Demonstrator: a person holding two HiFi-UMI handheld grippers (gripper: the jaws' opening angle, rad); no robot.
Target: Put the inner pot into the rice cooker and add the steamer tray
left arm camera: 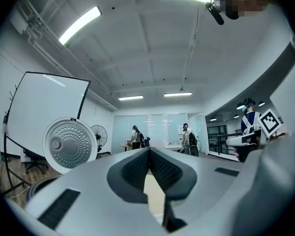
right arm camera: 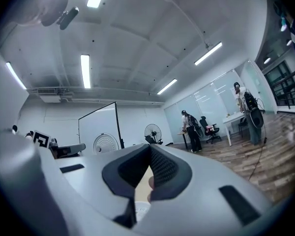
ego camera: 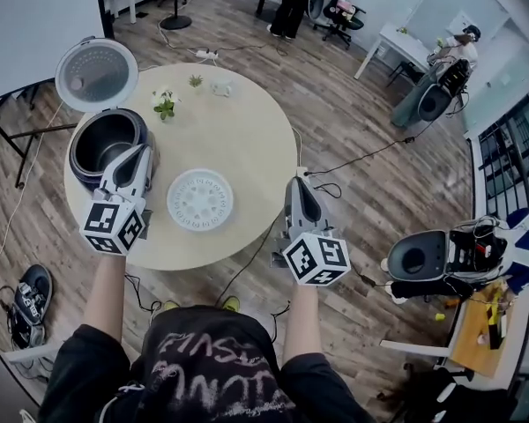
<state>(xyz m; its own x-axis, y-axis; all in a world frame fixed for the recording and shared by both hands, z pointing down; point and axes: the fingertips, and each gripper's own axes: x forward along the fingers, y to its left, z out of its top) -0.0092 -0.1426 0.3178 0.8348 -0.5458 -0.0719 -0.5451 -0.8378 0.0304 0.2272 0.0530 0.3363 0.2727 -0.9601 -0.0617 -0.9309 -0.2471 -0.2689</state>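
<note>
The rice cooker (ego camera: 106, 144) stands at the left edge of the round table (ego camera: 256, 139), its lid (ego camera: 97, 73) swung up and open; a dark pot interior shows inside it. The white perforated steamer tray (ego camera: 200, 199) lies flat on the table between my two grippers. My left gripper (ego camera: 139, 155) is shut and empty, its tips over the cooker's right rim. My right gripper (ego camera: 298, 183) is shut and empty at the table's right edge, right of the tray. The left gripper view shows closed jaws (left arm camera: 148, 154) and the raised lid (left arm camera: 69, 144). The right gripper view shows closed jaws (right arm camera: 148, 151).
Two small potted plants (ego camera: 165, 104) (ego camera: 195, 80) and a small white item (ego camera: 220, 86) stand at the table's far side. Cables run over the wood floor below the table. A stand with gear (ego camera: 441, 258) is at the right, and people and office chairs are far back.
</note>
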